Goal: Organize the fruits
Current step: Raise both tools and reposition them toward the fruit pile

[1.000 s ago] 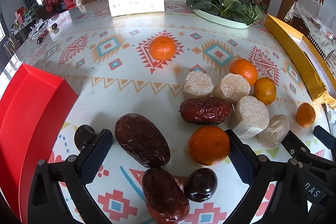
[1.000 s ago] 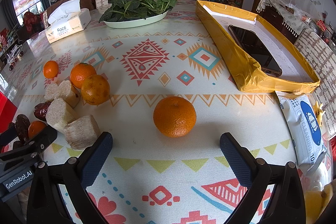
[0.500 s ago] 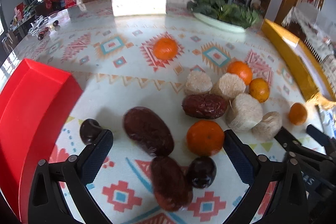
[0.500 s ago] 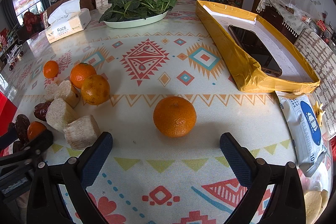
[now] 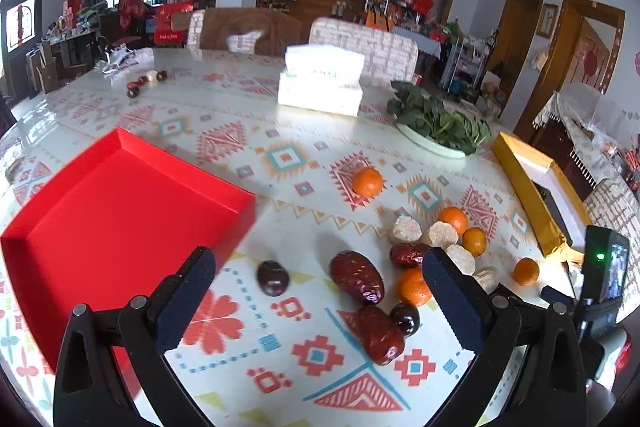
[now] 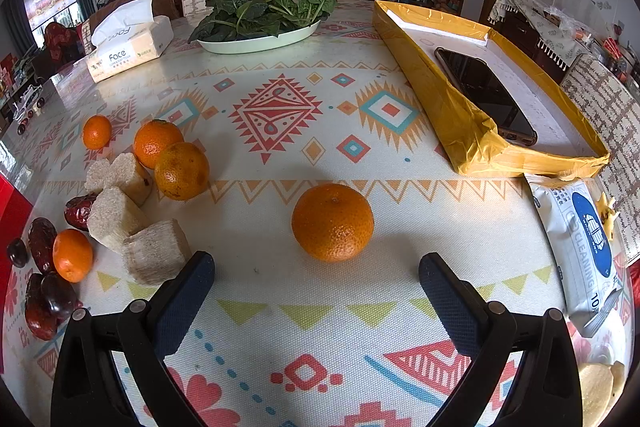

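Note:
My left gripper (image 5: pixel 316 291) is open and empty, raised above a patterned tablecloth. Below it lie red dates (image 5: pixel 356 277), dark chestnuts (image 5: pixel 273 278), several oranges (image 5: pixel 413 287) and pale sugarcane chunks (image 5: pixel 442 235). An empty red tray (image 5: pixel 100 211) sits to the left. My right gripper (image 6: pixel 316 291) is open and empty just in front of a lone orange (image 6: pixel 333 222). The fruit pile (image 6: pixel 120 195) is at its left.
A yellow box (image 6: pixel 460 115) holding a phone (image 6: pixel 484 95) lies at the right. A plate of greens (image 6: pixel 260 15) and a tissue box (image 6: pixel 128 47) stand at the back. A wipes pack (image 6: pixel 576 239) lies at the right edge.
My left gripper has lifted and pulled back to the left, so the red tray now fills more of its view. The right gripper has not moved.

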Demonstrator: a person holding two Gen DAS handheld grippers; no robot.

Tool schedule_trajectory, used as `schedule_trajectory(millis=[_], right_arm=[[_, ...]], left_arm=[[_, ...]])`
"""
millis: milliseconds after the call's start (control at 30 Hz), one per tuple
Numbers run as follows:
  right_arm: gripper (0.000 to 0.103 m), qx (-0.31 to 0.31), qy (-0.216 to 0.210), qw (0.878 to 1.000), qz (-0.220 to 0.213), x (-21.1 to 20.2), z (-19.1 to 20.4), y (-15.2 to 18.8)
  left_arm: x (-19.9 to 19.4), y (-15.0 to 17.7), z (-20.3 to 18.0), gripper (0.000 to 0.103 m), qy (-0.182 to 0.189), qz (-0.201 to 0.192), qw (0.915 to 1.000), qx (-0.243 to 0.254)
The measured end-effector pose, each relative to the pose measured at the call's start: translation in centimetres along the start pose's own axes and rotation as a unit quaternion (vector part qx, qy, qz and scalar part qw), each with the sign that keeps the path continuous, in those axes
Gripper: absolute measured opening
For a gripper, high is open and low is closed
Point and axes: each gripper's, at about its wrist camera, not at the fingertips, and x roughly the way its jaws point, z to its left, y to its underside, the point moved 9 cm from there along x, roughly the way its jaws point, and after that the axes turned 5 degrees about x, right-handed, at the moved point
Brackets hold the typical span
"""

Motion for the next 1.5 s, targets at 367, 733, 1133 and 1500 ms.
schedule_trajectory(millis=[367, 733, 1133, 1500], right_arm=[[0.103, -0.007, -0.004, 1.0, 0.001, 0.3, 0.2, -0.2], [0.103, -0.008, -0.001, 0.999, 0.048, -0.5, -0.2, 1.3], [0.101, 0.006, -0.026, 0.997, -0.07, -8.0, -0.9, 1.5], [0.101, -0.011, -0.069, 0.991, -0.115, -11.3, 0.3, 0.6]], left_arm=[[-5.9, -0.3, 4.0, 0.103, -0.057, -0.074, 0.9954, 0.02], [-8.8, -0.3, 5.2, 0.103, -0.05, -0.1, 0.9937, 0.009], [-10.2, -0.7, 3.8, 0.103, -0.08, -0.118, 0.9886, 0.048], [-7.8, 0.0, 1.8, 0.103, -0.088, -0.09, 0.9893, 0.074]])
